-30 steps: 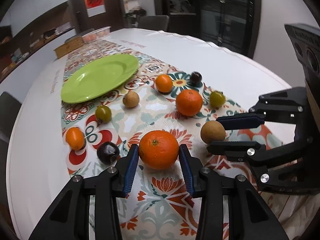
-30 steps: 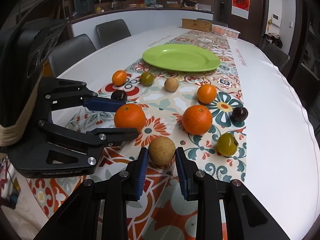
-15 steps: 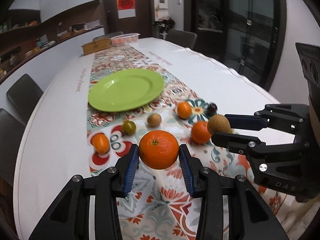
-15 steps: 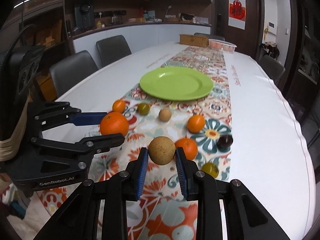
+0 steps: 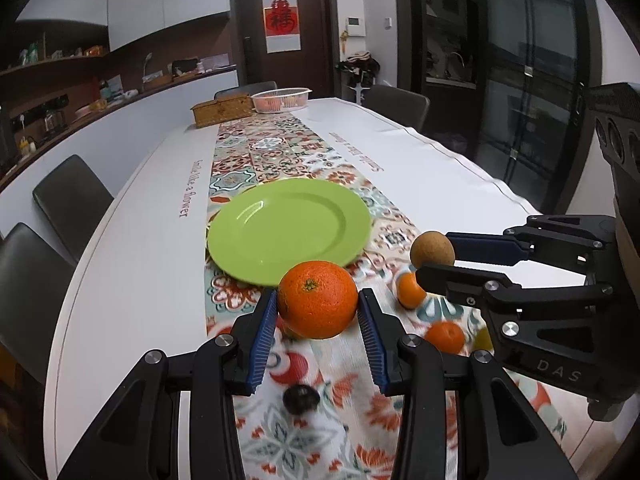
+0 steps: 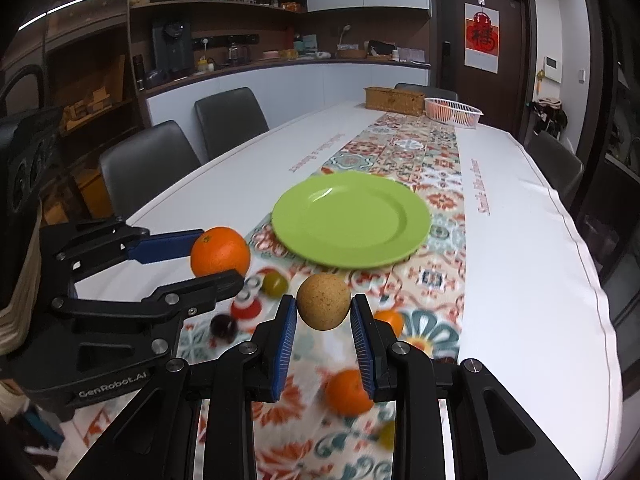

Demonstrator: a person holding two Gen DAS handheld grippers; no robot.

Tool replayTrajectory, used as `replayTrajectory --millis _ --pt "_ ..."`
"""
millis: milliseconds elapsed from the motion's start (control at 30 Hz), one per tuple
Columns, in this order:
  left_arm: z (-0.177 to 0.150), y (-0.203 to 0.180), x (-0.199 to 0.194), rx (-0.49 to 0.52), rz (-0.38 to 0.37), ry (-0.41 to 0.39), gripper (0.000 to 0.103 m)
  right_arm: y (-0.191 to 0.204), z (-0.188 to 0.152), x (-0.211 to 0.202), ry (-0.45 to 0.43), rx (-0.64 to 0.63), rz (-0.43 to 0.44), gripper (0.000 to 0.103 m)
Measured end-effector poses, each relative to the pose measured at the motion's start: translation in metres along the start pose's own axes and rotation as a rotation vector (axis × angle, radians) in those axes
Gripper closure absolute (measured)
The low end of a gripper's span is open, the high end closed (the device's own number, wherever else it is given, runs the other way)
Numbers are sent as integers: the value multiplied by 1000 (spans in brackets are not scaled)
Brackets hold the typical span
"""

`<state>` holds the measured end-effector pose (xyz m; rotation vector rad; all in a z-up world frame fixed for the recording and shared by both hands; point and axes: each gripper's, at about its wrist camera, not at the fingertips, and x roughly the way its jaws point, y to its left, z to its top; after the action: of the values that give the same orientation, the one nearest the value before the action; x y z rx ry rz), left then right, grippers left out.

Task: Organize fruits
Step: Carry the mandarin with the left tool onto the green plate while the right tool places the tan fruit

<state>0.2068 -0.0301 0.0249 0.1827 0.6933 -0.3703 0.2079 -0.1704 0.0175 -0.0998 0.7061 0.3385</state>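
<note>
Fingers (image 5: 266, 332) hiding blurred table fruit (image 5: 444, 336)

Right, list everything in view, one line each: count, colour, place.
large orange: 1, orange, held in left claw
brown fruit: 1, tan, held in right claw
plate: 1, green, bare, on runner
small oranges: at least 2, orange, on runner
green fruit: 1, on runner
dark fruit: 1, on runner
basket: 1, pale, far end
wooden box: 1, brown, far end
left claw: shut
right claw: shut
</note>
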Motion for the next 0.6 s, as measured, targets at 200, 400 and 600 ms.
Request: replayTrajectory --millis 200,400,600 --pt "23 16 24 -23 6 21 62 -15 30 22 23 -7 -8 74" --pt "39 30 54 -32 16 64 62 -26 54 61 92 -7 -7 74" --pt "45 45 87 -65 -14 143 62 -43 63 106 196 46 26 74"
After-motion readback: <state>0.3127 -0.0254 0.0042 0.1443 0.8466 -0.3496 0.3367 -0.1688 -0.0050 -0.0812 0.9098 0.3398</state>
